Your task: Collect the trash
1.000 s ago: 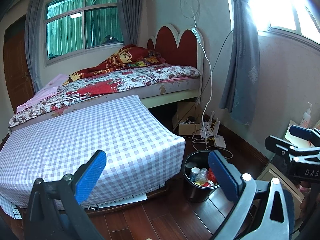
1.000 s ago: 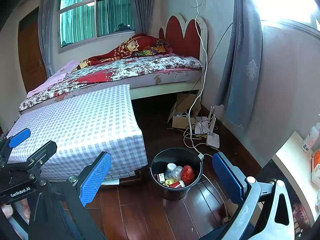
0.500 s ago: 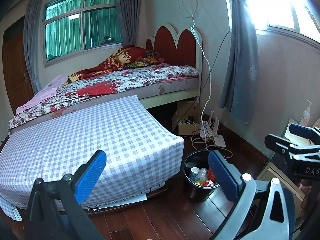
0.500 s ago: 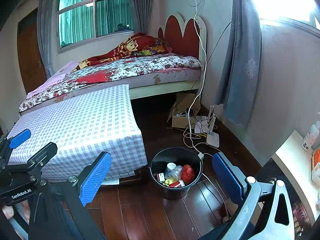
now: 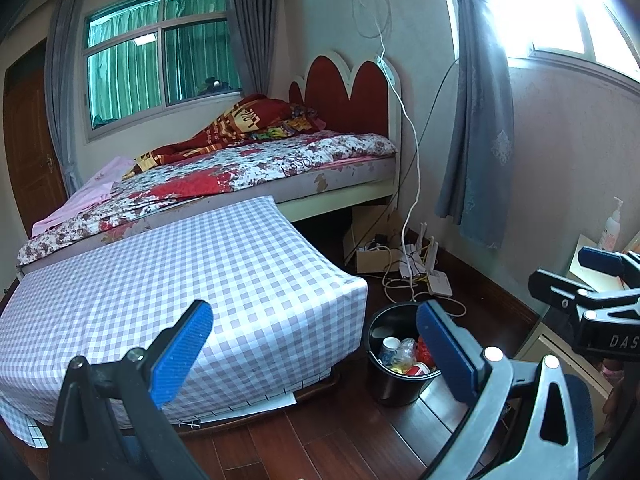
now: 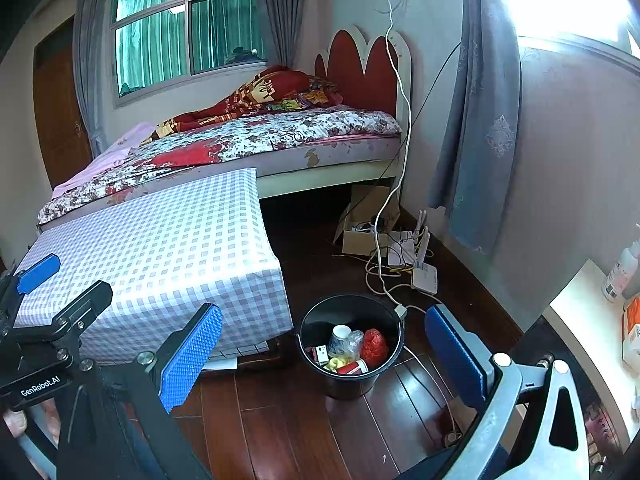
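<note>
Nothing has shifted appreciably since the earlier frames. Left claw (image 5: pixel 312 344) and right claw (image 6: pixel 324 354) both hang released, jaws spread wide, grasping nothing. Black trash bucket (image 6: pixel 348 384) stands on the wooden floor (image 6: pixel 280 432), just beside the checked-cloth surface (image 6: pixel 168 248), holding a paper cup (image 6: pixel 340 334), red wrapper (image 6: pixel 374 346) and other trash.

Your right gripper (image 6: pixel 324 356) hung wide open, empty. Below it stood the black bin (image 6: pixel 349 384), holding trash (image 6: pixel 352 346).
</note>
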{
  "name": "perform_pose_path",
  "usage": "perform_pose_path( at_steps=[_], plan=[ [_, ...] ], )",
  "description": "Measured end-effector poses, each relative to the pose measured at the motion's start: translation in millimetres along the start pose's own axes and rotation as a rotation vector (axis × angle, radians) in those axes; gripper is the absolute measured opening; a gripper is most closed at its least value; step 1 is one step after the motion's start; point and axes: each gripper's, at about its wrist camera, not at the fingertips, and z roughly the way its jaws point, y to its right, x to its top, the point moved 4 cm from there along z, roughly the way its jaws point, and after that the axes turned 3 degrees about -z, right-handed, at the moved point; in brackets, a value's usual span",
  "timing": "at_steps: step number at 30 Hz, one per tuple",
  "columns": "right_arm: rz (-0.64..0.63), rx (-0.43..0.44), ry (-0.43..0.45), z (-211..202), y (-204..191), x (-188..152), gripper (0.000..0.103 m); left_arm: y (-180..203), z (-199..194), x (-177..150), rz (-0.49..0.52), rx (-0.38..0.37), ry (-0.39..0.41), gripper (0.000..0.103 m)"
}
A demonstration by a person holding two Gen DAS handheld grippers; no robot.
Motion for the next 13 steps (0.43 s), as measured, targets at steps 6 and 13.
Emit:
perform_pose_path(
  at_steps=[6,13],
  plan=[
    [0.000,0.001,0.000,0.5,0.4,0.8,0.102,0.6,0.9,0.5,0.014,-0.003,0.009,0.102],
    [0.003,-0.002,-0.004,0.8,-0.1,0.0,0.102,0.2,2.9,0.3,0.011,-0.024,0.001,0.102]
  ],
)
